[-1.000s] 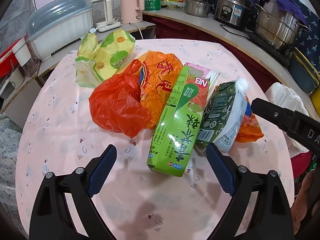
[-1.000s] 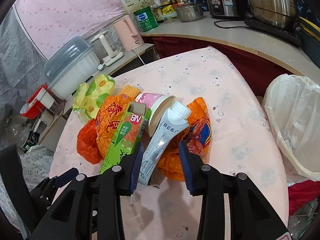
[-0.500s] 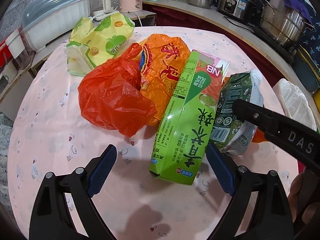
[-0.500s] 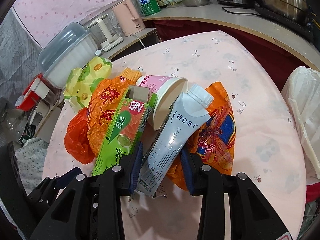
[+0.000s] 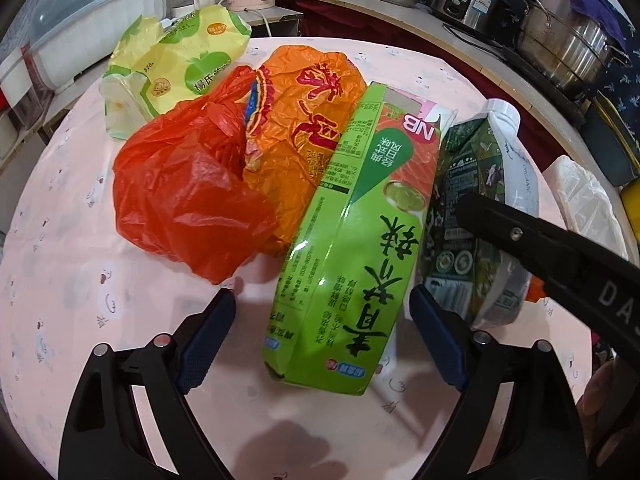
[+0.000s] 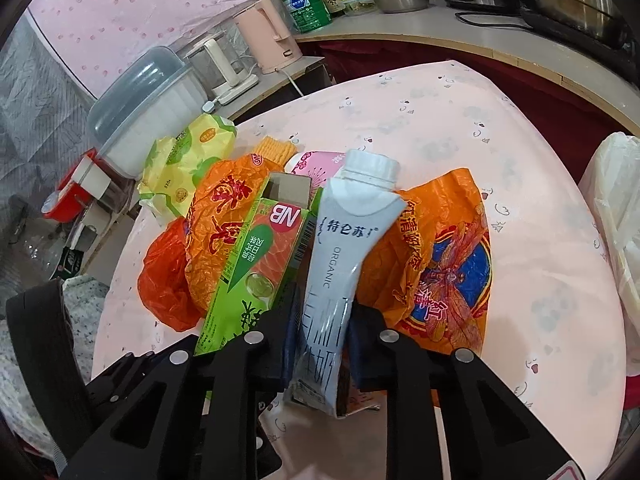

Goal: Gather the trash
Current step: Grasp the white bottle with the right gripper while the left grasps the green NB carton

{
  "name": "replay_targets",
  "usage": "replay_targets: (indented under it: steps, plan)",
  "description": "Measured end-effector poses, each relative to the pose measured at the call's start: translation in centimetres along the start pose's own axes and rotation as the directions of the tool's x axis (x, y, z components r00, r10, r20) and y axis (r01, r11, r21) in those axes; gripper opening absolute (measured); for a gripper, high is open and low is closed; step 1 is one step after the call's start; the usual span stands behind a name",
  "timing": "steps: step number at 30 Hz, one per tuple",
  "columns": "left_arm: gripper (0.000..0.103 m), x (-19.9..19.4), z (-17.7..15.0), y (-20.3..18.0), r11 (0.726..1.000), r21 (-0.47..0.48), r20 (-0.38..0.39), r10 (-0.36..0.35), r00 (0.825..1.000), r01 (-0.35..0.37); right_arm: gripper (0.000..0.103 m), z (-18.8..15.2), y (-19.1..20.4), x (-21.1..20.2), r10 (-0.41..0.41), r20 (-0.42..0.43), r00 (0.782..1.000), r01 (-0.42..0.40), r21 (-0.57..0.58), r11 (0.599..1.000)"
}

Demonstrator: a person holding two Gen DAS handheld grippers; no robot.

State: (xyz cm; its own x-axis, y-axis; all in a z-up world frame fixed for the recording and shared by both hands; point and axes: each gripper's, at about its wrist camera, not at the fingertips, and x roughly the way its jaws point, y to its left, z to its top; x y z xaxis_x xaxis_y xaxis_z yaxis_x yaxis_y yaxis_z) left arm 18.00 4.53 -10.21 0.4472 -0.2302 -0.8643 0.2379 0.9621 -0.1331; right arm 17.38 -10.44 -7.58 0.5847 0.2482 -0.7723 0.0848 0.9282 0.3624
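Between right gripper (image 6: 320,332) fingers: milk carton (image 6: 344,248), "ORGANIC" legible, clamped over pink tablecloth (image 6: 460,120). Green box (image 5: 352,240) marked "NB" lies alongside, between spread fingers of left gripper (image 5: 320,336), untouched. Orange wrapper (image 6: 444,268), red bag (image 5: 188,200) crowd around.

The red bag (image 5: 188,196) is thin, glossy, crinkled plastic. The green box (image 5: 352,240) is smooth, shiny cardboard, the milk carton (image 6: 340,256) coated paper with a plastic cap. A matt printed cloth covers the table (image 6: 460,120). The pots (image 5: 568,36) are polished metal.
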Motion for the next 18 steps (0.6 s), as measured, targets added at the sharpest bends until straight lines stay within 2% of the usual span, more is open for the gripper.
replay_targets:
  steps: [1, 4, 10, 18]
  plan:
    - [0.070, 0.0, 0.0, -0.1, 1.000, 0.002, -0.003, -0.007, 1.000, 0.007, 0.018, 0.0, -0.1, -0.2, 0.002, 0.003, 1.000, -0.002, 0.003, 1.000]
    - [0.056, 0.1, 0.1, -0.6, 1.000, 0.011, -0.015, -0.012, 1.000, 0.012, 0.018, 0.0, -0.2, -0.8, 0.005, 0.018, 1.000, -0.005, 0.004, 1.000]
    - [0.051, -1.2, -0.2, -1.6, 0.999, 0.016, 0.007, -0.028, 1.000, 0.028, 0.018, 0.2, -0.4, -2.8, 0.025, 0.058, 0.998, -0.026, 0.004, 1.000]
    - [0.051, -4.5, -0.2, -3.5, 0.999, 0.033, 0.069, -0.039, 0.997, 0.037, 0.018, 0.5, -0.8, -6.6, 0.047, 0.132, 0.990, -0.048, 0.002, 0.999]
